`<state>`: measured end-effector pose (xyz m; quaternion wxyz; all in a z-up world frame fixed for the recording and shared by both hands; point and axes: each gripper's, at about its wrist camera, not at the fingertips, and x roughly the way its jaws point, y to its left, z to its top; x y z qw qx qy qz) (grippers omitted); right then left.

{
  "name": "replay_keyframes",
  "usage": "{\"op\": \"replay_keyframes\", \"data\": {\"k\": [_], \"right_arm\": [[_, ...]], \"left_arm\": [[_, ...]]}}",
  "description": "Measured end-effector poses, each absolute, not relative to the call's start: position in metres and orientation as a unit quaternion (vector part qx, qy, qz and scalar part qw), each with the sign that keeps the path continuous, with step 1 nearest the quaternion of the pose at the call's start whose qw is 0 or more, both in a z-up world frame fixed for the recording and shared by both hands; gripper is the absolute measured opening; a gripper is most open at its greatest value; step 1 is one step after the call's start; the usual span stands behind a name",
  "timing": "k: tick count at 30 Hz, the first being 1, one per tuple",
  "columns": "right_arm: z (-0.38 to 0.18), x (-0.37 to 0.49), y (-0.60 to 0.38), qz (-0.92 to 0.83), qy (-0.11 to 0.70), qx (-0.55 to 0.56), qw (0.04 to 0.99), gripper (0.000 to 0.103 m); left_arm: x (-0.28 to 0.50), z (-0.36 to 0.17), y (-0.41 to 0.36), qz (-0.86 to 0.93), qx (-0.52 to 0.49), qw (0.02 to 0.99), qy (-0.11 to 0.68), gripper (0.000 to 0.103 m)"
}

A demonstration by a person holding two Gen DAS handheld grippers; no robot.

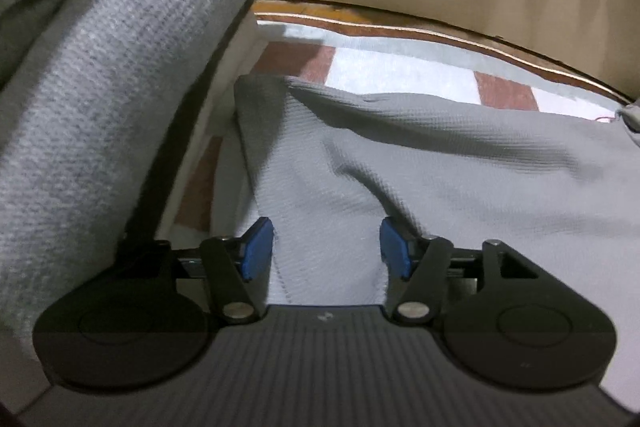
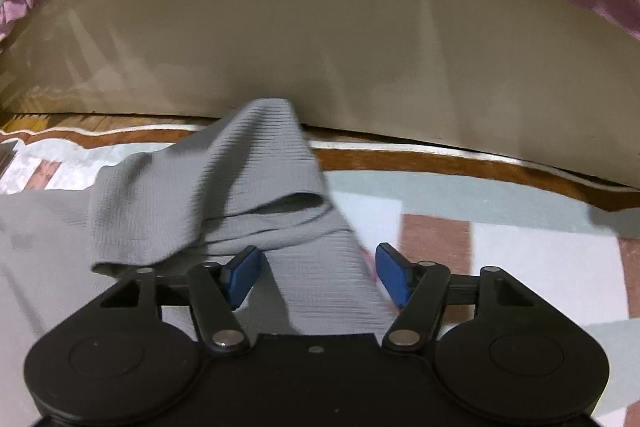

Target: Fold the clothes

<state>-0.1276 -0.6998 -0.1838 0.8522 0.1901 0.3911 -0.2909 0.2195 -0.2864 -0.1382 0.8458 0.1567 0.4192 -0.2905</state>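
my left gripper [image 1: 327,247] is spread, blue pads either side of a hemmed edge of the grey ribbed garment [image 1: 440,179], nothing pinched. my right gripper [image 2: 318,275] is also spread, straddling a sleeve [image 2: 256,163] of it that is bunched and doubled over. the garment lies on a patterned mat [image 2: 500,239]. looks soft, light, floppy knit, likely to sag and crease; best taken at hem or cuff edge. no labels or writing readable.
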Motion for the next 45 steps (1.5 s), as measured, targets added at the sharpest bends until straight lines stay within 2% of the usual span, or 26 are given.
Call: {"op": "replay_keyframes", "data": {"k": [1, 2, 5, 9, 11, 12, 13, 16, 17, 18, 19, 20, 24, 26, 27, 28, 30, 33, 36, 39, 40, 41, 42, 43, 45], "right_arm": [[-0.181, -0.121, -0.692, -0.280, 0.399, 0.170, 0.857, 0.018], [-0.176, -0.117, -0.682, -0.273, 0.405, 0.140, 0.861, 0.011], [-0.151, -0.118, -0.661, -0.317, 0.381, 0.057, 0.867, 0.006], [-0.120, -0.139, -0.675, -0.393, 0.335, 0.039, 0.855, 0.005], [-0.118, -0.148, -0.667, -0.387, 0.341, 0.061, 0.855, 0.004], [-0.117, -0.153, -0.663, -0.383, 0.344, 0.072, 0.854, 0.004], [-0.115, -0.157, -0.659, -0.380, 0.347, 0.083, 0.853, 0.006], [-0.112, -0.170, -0.648, -0.369, 0.356, 0.116, 0.851, 0.010], [-0.110, -0.175, -0.644, -0.366, 0.358, 0.127, 0.850, 0.021], [-0.109, -0.179, -0.640, -0.362, 0.361, 0.138, 0.848, 0.024], [-0.108, -0.184, -0.636, -0.358, 0.363, 0.149, 0.847, 0.034], [-0.107, -0.188, -0.632, -0.355, 0.366, 0.160, 0.845, 0.038], [-0.102, -0.208, -0.614, -0.334, 0.374, 0.207, 0.840, 0.039], [-0.102, -0.231, -0.583, -0.291, 0.369, 0.257, 0.845, 0.039], [-0.103, -0.243, -0.568, -0.270, 0.366, 0.281, 0.846, 0.039], [-0.104, -0.255, -0.554, -0.251, 0.364, 0.303, 0.845, 0.039], [-0.112, -0.275, -0.527, -0.230, 0.369, 0.334, 0.836, 0.040], [-0.126, -0.296, -0.491, -0.216, 0.392, 0.334, 0.829, 0.040], [-0.127, -0.312, -0.466, -0.193, 0.418, 0.319, 0.829, 0.040], [-0.124, -0.325, -0.445, -0.162, 0.436, 0.298, 0.833, 0.044], [-0.122, -0.329, -0.438, -0.152, 0.440, 0.289, 0.837, 0.049], [-0.117, -0.335, -0.433, -0.148, 0.442, 0.278, 0.840, 0.051], [-0.114, -0.341, -0.428, -0.144, 0.443, 0.270, 0.843, 0.051], [-0.112, -0.348, -0.425, -0.141, 0.443, 0.267, 0.844, 0.051], [-0.109, -0.363, -0.422, -0.139, 0.439, 0.273, 0.844, 0.051]], "left_arm": [[0.216, -0.138, -0.289, -0.297, 0.170, 0.845, 0.411, 0.017], [0.213, -0.137, -0.291, -0.303, 0.184, 0.844, 0.403, 0.002], [0.200, -0.131, -0.299, -0.310, 0.223, 0.845, 0.375, 0.003], [0.193, -0.118, -0.308, -0.316, 0.235, 0.860, 0.324, 0.003], [0.191, -0.115, -0.314, -0.318, 0.229, 0.867, 0.307, 0.004], [0.191, -0.116, -0.318, -0.306, 0.230, 0.875, 0.296, 0.009], [0.191, -0.117, -0.321, -0.295, 0.231, 0.882, 0.286, 0.010], [0.192, -0.118, -0.316, -0.273, 0.231, 0.882, 0.308, 0.018], [0.190, -0.114, -0.308, -0.273, 0.216, 0.880, 0.322, 0.018], [0.186, -0.108, -0.297, -0.284, 0.198, 0.875, 0.339, 0.022], [0.180, -0.103, -0.285, -0.301, 0.181, 0.868, 0.352, 0.027], [0.170, -0.097, -0.273, -0.320, 0.168, 0.858, 0.365, 0.028], [0.117, -0.081, -0.227, -0.362, 0.184, 0.830, 0.383, 0.032], [0.088, -0.078, -0.208, -0.374, 0.204, 0.818, 0.387, 0.037], [0.074, -0.079, -0.200, -0.378, 0.211, 0.811, 0.393, 0.046], [0.062, -0.080, -0.194, -0.380, 0.216, 0.806, 0.400, 0.050], [0.047, -0.085, -0.188, -0.385, 0.227, 0.794, 0.412, 0.050], [0.033, -0.095, -0.186, -0.395, 0.243, 0.776, 0.427, 0.053], [0.019, -0.105, -0.184, -0.405, 0.259, 0.757, 0.442, 0.063], [0.005, -0.116, -0.182, -0.411, 0.276, 0.739, 0.457, 0.064], [0.009, -0.123, -0.184, -0.395, 0.281, 0.741, 0.465, 0.063], [0.013, -0.126, -0.182, -0.385, 0.281, 0.743, 0.470, 0.055], [0.017, -0.129, -0.181, -0.375, 0.282, 0.744, 0.476, 0.035], [0.021, -0.131, -0.179, -0.362, 0.284, 0.747, 0.480, 0.008], [0.015, -0.114, -0.168, -0.278, 0.327, 0.788, 0.442, 0.005]]}}
